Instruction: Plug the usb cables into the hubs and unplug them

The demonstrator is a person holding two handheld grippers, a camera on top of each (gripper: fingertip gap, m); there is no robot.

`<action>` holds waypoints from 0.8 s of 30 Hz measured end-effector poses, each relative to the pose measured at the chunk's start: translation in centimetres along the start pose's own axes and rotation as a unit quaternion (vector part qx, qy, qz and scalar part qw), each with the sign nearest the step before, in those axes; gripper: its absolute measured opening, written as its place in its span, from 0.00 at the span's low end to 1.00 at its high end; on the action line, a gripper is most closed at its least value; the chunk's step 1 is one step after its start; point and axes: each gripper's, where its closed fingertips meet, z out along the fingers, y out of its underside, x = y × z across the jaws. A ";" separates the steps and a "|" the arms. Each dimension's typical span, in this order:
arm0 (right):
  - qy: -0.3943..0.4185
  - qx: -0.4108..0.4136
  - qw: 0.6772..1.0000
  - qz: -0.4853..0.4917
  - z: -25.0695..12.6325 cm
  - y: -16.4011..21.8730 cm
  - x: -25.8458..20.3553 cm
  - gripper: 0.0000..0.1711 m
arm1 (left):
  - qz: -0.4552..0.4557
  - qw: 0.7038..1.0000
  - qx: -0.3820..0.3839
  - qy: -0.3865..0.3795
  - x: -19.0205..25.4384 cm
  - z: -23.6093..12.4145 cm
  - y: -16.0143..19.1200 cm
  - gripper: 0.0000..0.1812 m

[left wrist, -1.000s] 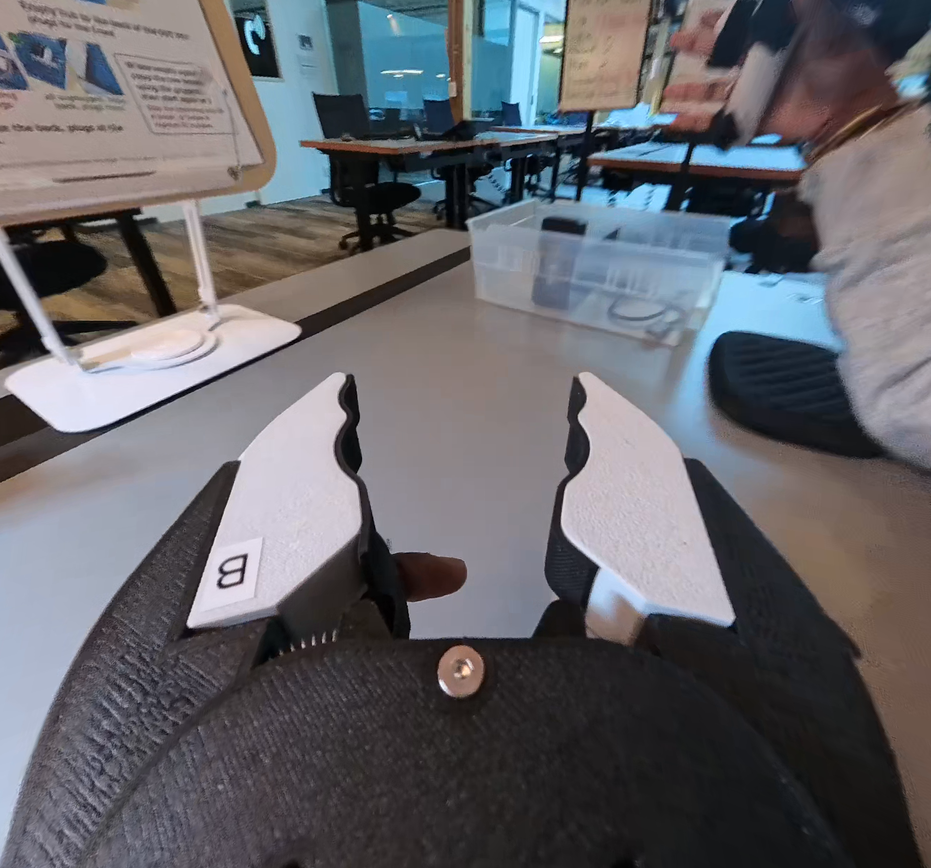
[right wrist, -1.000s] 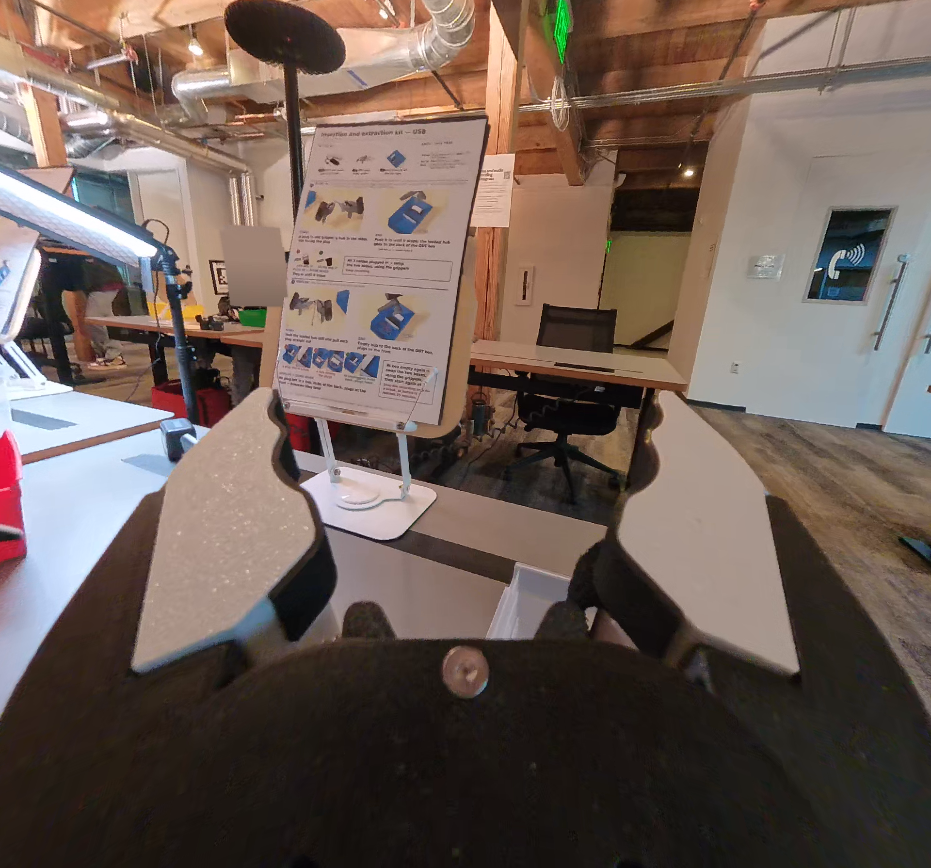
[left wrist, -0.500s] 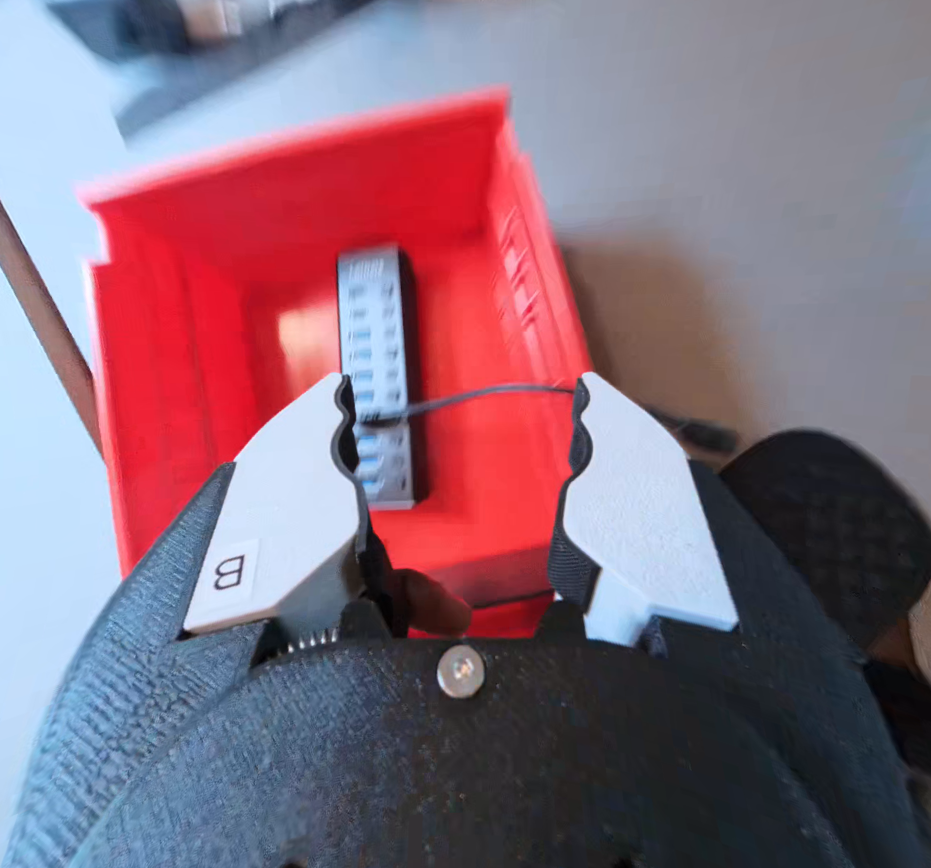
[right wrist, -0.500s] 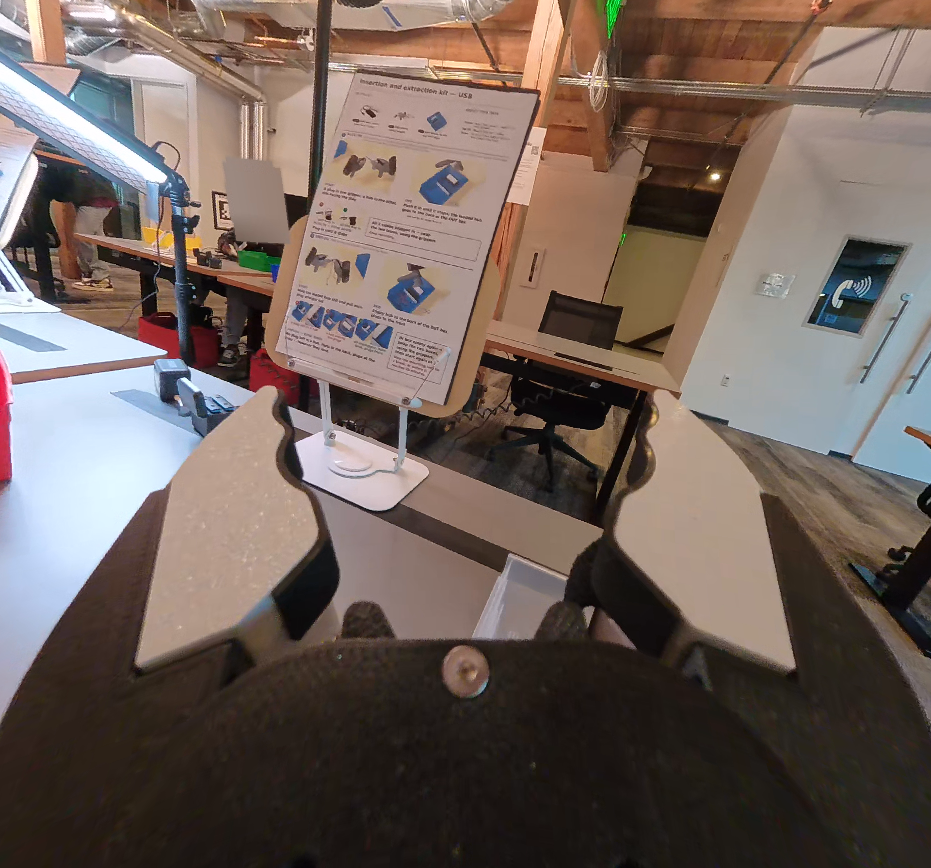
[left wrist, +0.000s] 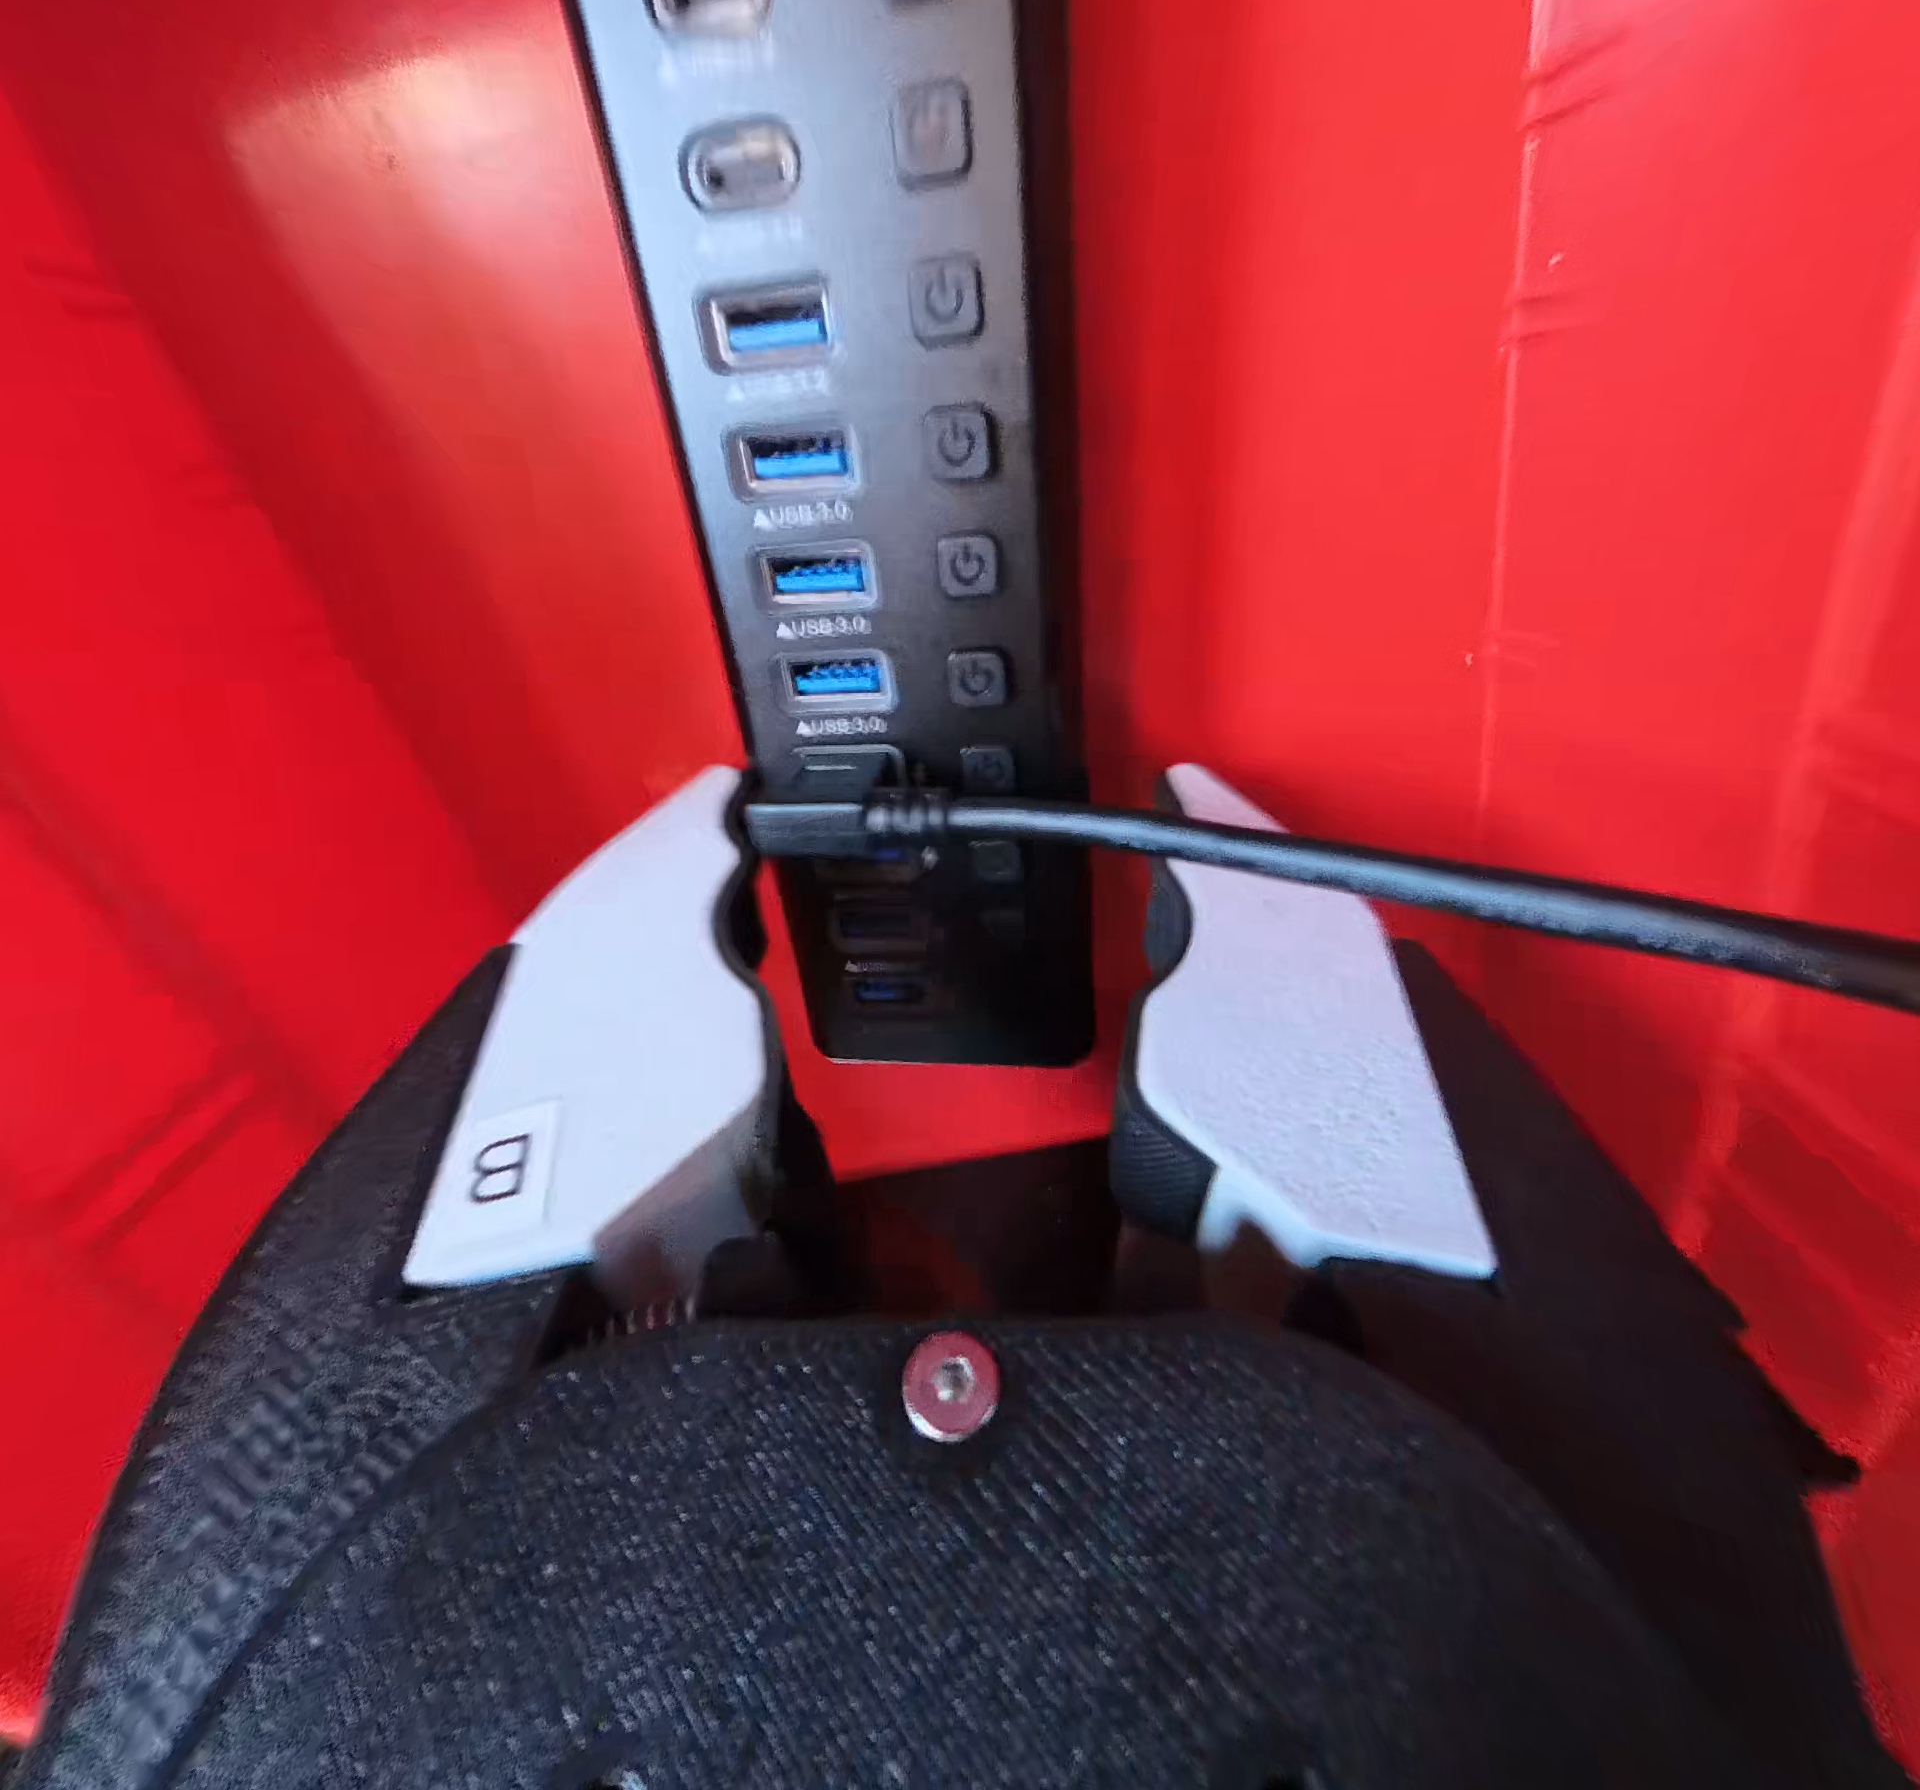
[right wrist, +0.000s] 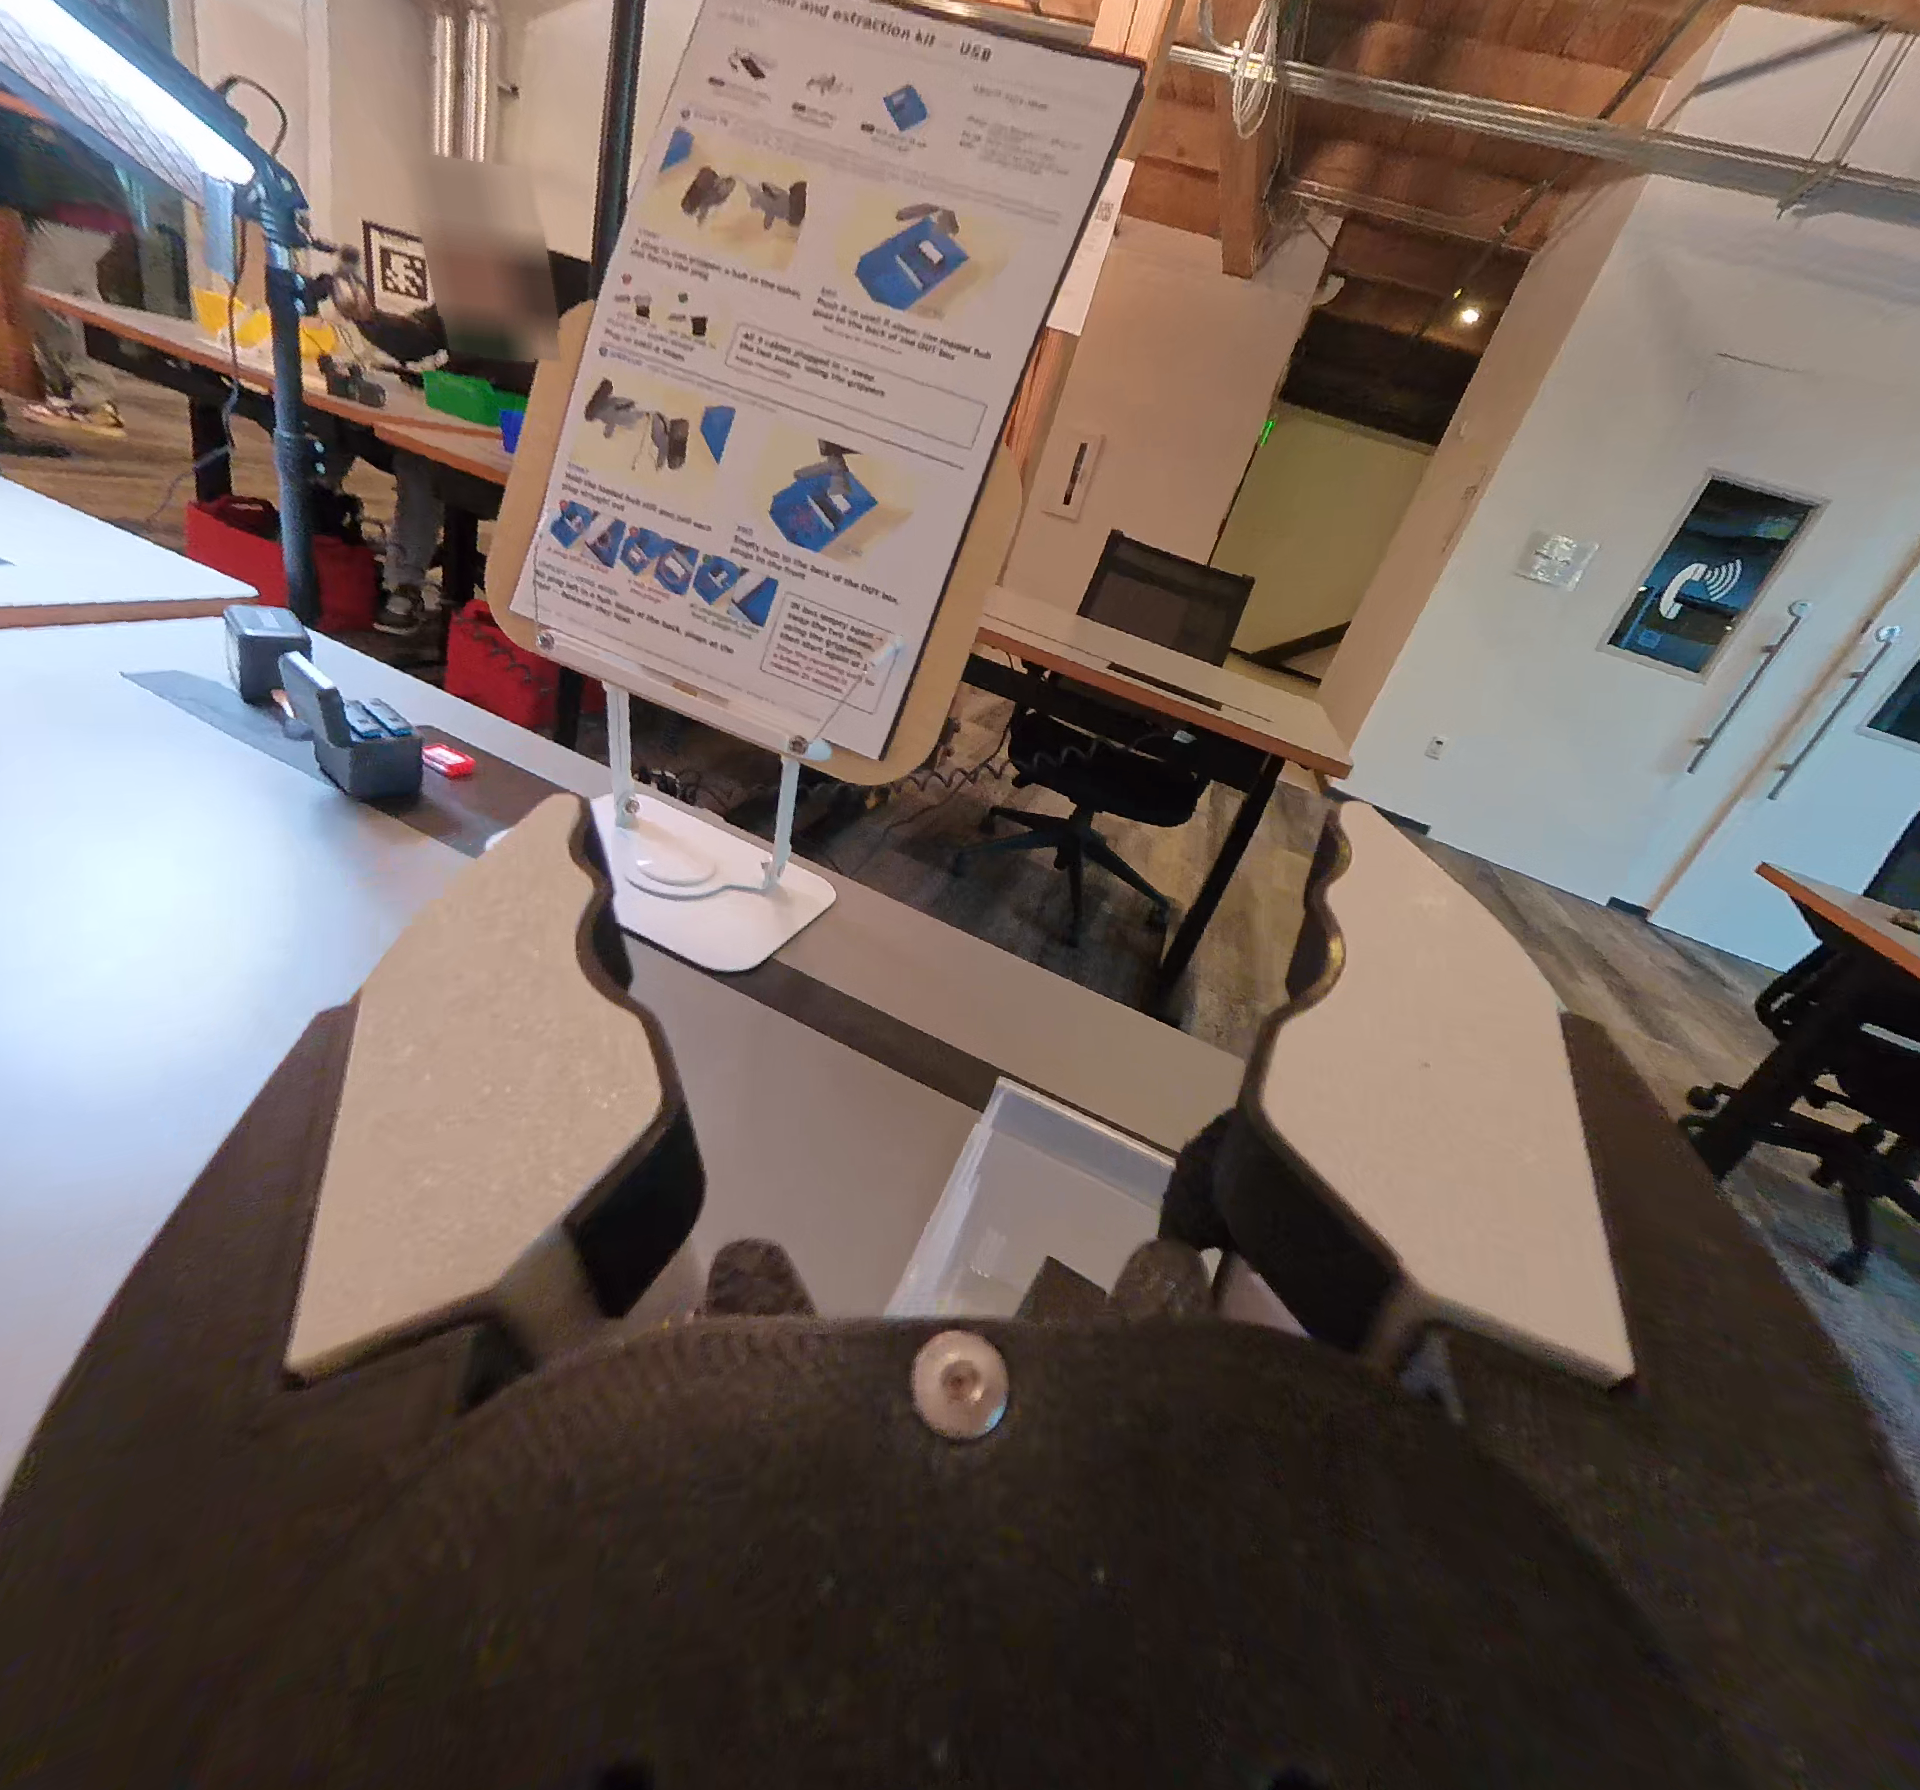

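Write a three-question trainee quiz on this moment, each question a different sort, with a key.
1. True or false: the left tongs are shut on the thin black USB cable.
2. The long black USB hub lies in: A) a clear tub, B) a red plastic bin.
3. Fill in: the open right tongs hold ____.

Key: 1 false, both fingers are apart; 2 B; 3 nothing.

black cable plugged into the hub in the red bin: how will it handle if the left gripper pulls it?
Probably floppy: the thin black cable sags as it trails right across the red bin. The plug looks short, so little to pinch. The slim hub lies loose and may lift or slide with it unless braced.
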 end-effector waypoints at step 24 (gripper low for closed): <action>-0.018 -0.032 0.997 -0.061 1.0 0.3 -2.0 0.72 | 0.210 0.862 0.170 -0.428 0.3 -12.8 -5.4 0.27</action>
